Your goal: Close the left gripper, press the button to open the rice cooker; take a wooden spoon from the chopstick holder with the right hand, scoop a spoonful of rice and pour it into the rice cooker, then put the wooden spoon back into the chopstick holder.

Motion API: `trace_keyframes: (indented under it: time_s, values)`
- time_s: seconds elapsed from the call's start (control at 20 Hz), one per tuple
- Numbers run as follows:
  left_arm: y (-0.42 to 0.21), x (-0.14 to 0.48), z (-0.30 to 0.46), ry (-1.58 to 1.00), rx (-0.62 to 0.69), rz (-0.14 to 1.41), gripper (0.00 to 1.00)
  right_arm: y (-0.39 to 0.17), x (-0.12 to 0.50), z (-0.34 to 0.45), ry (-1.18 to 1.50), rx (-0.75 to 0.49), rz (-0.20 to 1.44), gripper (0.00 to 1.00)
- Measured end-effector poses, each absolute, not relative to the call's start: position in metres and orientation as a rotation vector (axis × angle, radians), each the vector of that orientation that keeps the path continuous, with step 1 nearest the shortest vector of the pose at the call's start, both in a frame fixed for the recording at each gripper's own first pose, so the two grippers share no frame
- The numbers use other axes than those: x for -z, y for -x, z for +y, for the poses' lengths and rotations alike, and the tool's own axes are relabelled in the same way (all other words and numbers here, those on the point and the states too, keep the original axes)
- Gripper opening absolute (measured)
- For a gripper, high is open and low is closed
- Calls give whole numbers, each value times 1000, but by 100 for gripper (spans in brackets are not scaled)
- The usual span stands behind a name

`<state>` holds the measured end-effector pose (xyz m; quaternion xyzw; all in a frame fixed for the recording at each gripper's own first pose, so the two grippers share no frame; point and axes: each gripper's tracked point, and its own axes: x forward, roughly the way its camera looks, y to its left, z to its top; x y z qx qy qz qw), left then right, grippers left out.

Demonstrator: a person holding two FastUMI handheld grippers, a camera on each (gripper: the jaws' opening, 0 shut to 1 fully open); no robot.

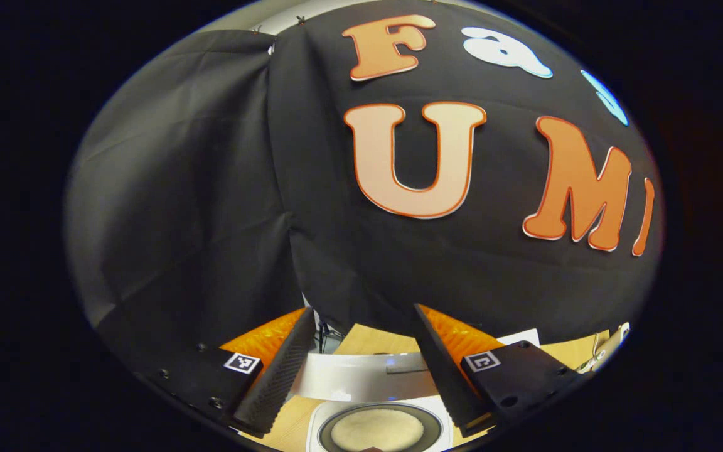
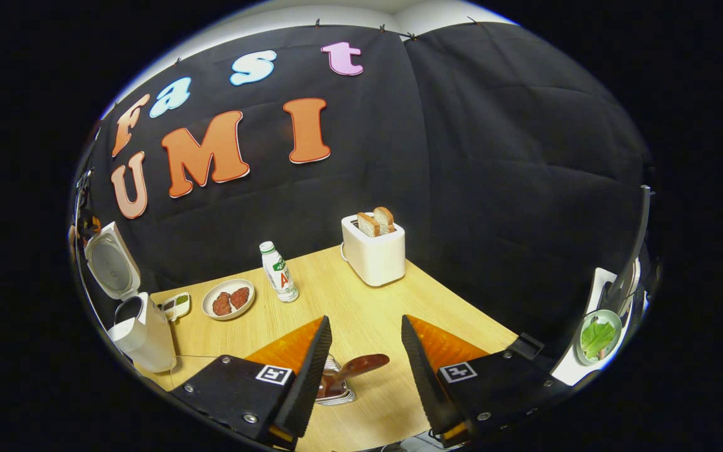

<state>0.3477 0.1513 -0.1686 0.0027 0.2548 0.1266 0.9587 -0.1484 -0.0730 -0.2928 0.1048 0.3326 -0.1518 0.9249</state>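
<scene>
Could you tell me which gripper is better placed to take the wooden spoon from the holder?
Right. The right gripper is open with the wooden spoon between its fingers, above the holder; the left gripper hangs over the open rice cooker.

walls: black cloth (image 2: 493, 157) | table: pale wood (image 2: 361, 314) | ceiling strip: white (image 2: 399, 12)

Claw-mounted views, shared rice cooker (image 1: 374, 414)

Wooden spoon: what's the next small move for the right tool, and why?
Probably ease the right tool down and shut it on the wooden spoon. The rice cooker lid is already up, the spoon sits in the chopstick holder, and the tool's open fingers line up with it.
</scene>
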Motion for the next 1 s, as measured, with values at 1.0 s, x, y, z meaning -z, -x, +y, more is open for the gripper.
trace_keyframes:
  time_s: [1.0]
  values:
    - [-196, 305, 101, 76, -120, 1087, 88, 107, 314, -23, -291, 104, 715, 72]
